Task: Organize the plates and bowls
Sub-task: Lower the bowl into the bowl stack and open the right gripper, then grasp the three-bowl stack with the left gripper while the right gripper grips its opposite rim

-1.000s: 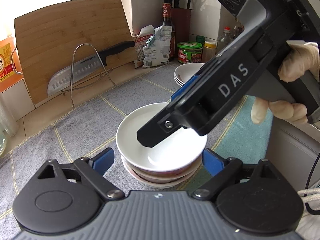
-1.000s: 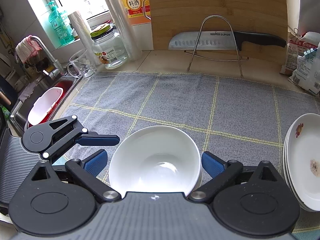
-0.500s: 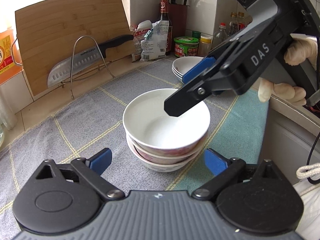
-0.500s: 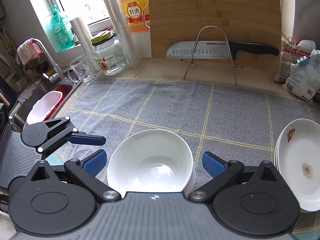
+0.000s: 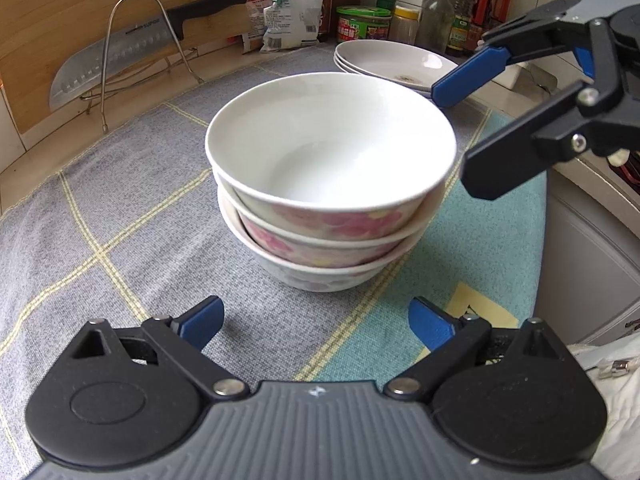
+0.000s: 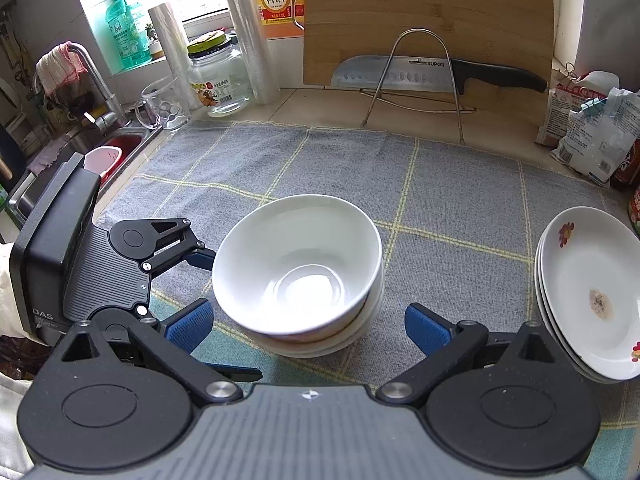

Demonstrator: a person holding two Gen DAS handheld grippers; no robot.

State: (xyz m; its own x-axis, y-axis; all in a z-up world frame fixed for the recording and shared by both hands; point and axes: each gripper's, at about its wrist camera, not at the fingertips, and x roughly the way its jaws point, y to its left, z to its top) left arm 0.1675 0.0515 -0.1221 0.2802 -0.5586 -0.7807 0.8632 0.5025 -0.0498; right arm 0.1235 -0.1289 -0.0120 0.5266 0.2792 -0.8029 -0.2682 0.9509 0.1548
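Three bowls [image 5: 332, 184] are nested in one stack on the grey checked cloth [image 5: 120, 184]; the top bowl is white and empty, the two beneath carry pink floral sides. A stack of shallow plates [image 6: 592, 292] sits to the right on the same cloth; the top plate holds a small brown residue. The left gripper [image 5: 316, 322] is spread wide just short of the bowls, gripping nothing. The right gripper [image 6: 306, 322] is likewise spread, pads clear of the stack.

I am working in a home kitchen: a sink [image 6: 120, 148] and tap [image 6: 96, 84] are flanking my tiled bench [image 6: 320, 108], a cleaver [image 6: 420, 74] is resting against a bamboo cutting board [image 6: 428, 12], and sauce bottles [image 5: 464, 12] are lining the tiled wall.
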